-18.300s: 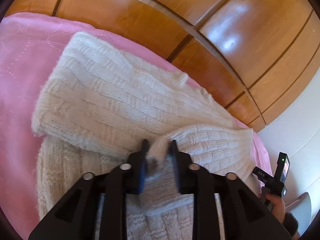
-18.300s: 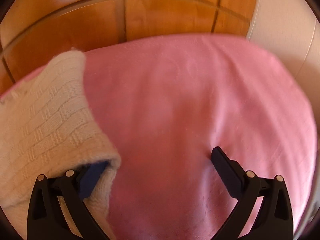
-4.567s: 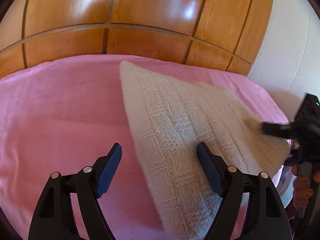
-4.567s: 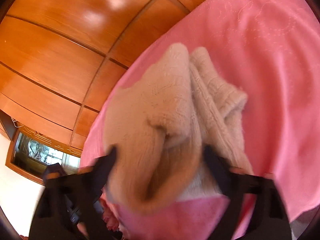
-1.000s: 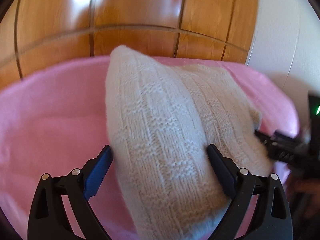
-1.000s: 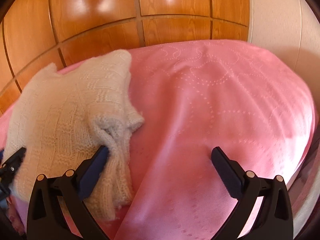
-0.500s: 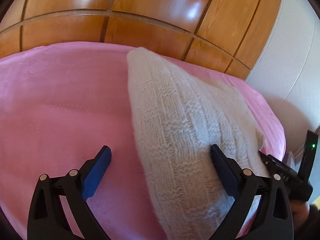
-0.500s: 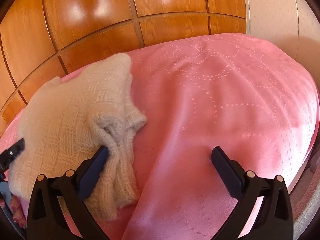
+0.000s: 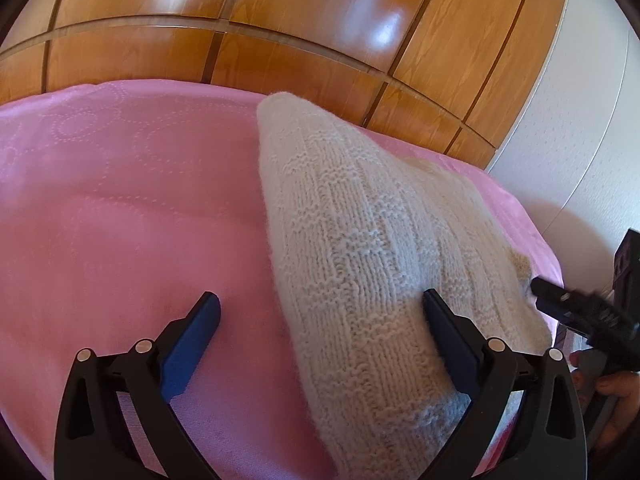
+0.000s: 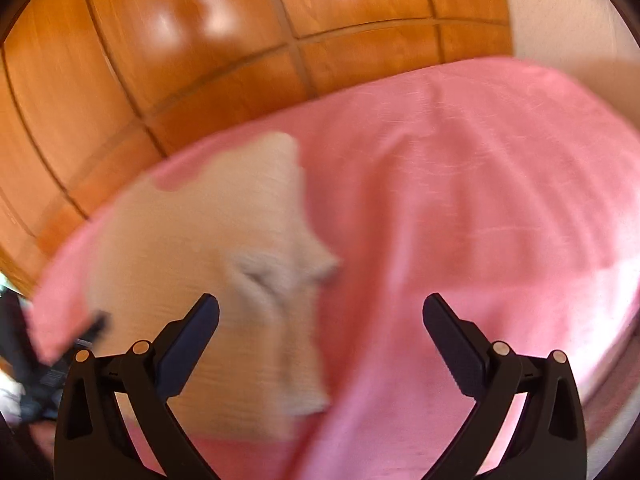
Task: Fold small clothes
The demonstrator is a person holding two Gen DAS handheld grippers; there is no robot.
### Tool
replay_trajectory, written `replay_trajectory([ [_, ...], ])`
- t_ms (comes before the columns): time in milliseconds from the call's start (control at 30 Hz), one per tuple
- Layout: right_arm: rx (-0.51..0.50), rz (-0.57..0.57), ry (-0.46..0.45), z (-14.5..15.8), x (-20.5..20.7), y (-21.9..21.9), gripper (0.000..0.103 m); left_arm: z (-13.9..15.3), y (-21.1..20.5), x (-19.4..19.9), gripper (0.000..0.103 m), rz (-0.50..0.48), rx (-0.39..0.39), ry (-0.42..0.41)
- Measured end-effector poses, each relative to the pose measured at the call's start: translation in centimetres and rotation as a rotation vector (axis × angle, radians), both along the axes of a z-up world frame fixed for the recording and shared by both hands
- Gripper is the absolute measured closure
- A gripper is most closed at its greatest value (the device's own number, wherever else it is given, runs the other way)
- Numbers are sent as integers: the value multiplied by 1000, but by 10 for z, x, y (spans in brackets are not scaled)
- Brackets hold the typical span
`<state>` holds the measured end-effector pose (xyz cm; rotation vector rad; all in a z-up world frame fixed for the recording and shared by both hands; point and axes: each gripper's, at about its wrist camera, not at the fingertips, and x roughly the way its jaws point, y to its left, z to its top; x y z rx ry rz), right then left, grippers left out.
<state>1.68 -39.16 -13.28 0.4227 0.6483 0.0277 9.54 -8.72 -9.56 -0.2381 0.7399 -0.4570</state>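
The cream knitted garment (image 9: 372, 264) lies folded on the pink bedspread (image 9: 120, 220) of a bed, a thick wedge-shaped bundle. In the left wrist view its long axis runs from a rounded corner near the wooden panelled wall (image 9: 280, 32) down toward the camera, slanting to the right as it nears; the far end points at the wood, the near end fills the lower right. Its basket-weave ribs follow that same line.

The left gripper (image 9: 320, 320) stands wide, nothing pinched: its left finger hangs over bare bedspread beside the garment, its right finger (image 9: 448, 332) sits against or just above the knit, and I cannot tell if it touches. The garment's left edge lies between the two fingers.

The right wrist view is smeared by motion. There the garment (image 10: 208, 264) shows as a pale blur left of centre, with a bunched fold at its near right edge, which the left view hides. The right gripper (image 10: 320, 320) is also wide and holds nothing, the garment's right part between its fingers.

Only the left view shows the right gripper from outside (image 9: 576, 312), by the garment's right corner, with a hand (image 9: 612, 396) below it, and a white wall (image 9: 592, 140) beyond the bed.
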Motion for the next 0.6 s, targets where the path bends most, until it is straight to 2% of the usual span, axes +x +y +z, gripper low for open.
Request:
replay_trajectory([
  [200,137,63,-46,10,3,-2,2,-2,3,-1,4,-4,-15,3],
  [233,156,77,-39,10,7,-1,2,-3,3,-1,4,-4,-17,3],
  [333,297,130,15,-4,26,-8,2,-2,5,1,4,-7,-27,17],
  [467,428,164,73,-24,47,-13,6,7,12,15,4,-30,-82,101],
  [533,428,183,61,-24,52,-10,7,10,13,23,4,-57,-103,126],
  [600,390,198,62,-21,60,-5,13,9,9,29,4,-103,-110,150],
])
